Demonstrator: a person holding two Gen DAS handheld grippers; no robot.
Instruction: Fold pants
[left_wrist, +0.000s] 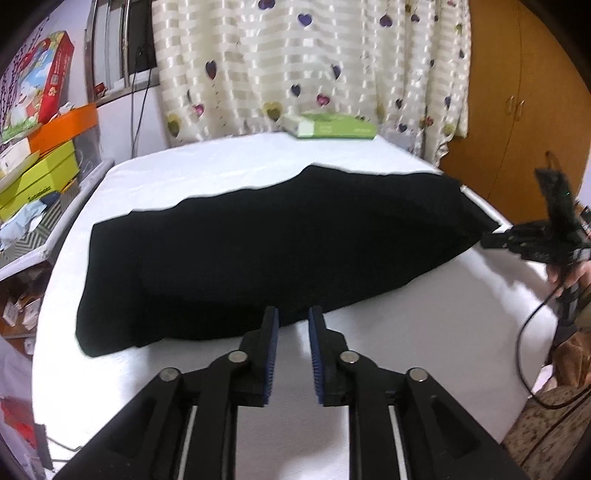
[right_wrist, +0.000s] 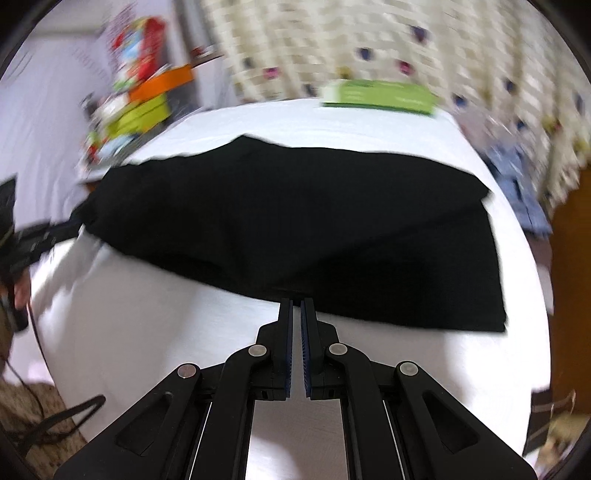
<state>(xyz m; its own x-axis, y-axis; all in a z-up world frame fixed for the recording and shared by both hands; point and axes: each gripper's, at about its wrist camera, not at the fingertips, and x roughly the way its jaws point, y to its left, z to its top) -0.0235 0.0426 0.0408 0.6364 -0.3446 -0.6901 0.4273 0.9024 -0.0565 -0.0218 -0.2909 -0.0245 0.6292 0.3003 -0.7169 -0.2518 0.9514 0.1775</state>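
Two black two-finger grippers over one garment. Nearest, the left gripper has its blue ribbed pads spread a little, nothing between them, tips just at the near hem of the black soft-fabric pants. The right gripper has its pads pressed almost together at the pants' near edge; its tips meet the dark cloth, and whether a thin fold is nipped there I cannot tell. The pants lie just ahead of both tools, already doubled into a broad flat slab on the white cloth-covered table, one end tapering, edges slightly rumpled. Judged: light, limp, matte knit, no stiffness, so it will sag and drag if lifted by one point; best taken at two corners or along a hem, both layers pinched together. Beyond the pants, a flat green rectangular cardboard box sits at the table's far edge, then a cream striped curtain with heart cut-outs.
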